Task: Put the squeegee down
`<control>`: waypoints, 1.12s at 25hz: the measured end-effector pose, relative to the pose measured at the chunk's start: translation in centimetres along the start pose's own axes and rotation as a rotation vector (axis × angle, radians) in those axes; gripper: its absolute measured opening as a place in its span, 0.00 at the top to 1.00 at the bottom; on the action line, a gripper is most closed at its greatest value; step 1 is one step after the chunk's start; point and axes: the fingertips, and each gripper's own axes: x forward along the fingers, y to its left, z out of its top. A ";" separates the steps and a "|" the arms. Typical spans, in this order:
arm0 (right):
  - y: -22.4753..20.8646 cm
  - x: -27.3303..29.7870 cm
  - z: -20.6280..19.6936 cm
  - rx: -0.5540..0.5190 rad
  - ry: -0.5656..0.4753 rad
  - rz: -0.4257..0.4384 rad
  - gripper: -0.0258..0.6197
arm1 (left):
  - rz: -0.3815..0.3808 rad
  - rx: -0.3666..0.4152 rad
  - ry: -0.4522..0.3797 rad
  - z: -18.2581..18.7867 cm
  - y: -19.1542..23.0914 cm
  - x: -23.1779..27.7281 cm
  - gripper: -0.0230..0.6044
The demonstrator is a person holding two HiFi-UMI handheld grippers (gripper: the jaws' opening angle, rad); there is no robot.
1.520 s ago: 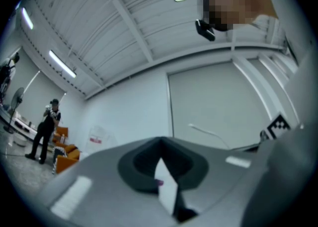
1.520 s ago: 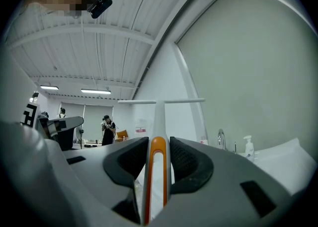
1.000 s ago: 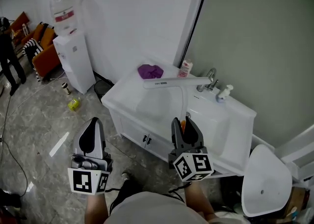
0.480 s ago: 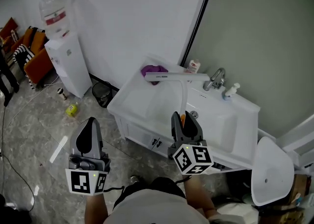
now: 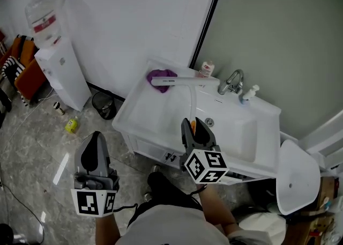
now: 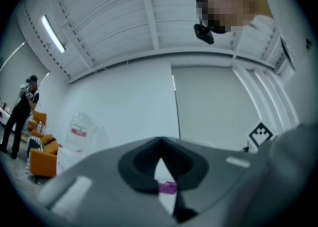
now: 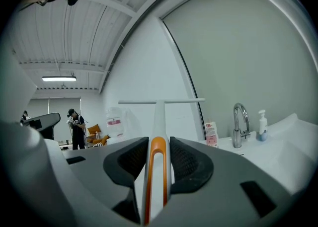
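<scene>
One squeegee (image 5: 181, 82), which we are judging light, stiff and slick; our right gripper (image 5: 194, 129) is clamping its orange-backed handle, the blade at twelve o'clock above the basin (image 5: 155, 112); our left gripper (image 5: 96, 141) is hanging closed, empty.

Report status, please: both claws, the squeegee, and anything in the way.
Right claw shut on squeegee, blade up over the sink counter. Left claw shut, empty. Purple cloth and faucet at counter's back.
</scene>
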 end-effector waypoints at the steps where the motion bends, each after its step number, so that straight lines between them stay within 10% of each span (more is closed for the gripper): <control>1: -0.1 0.7 -0.2 0.000 0.007 -0.002 0.75 | 0.004 0.002 0.003 -0.2 0.4 0.4 0.95; 28: -5.8 21.3 -10.1 0.093 0.314 -0.103 0.76 | 0.032 0.030 0.062 -5.2 6.8 14.4 0.95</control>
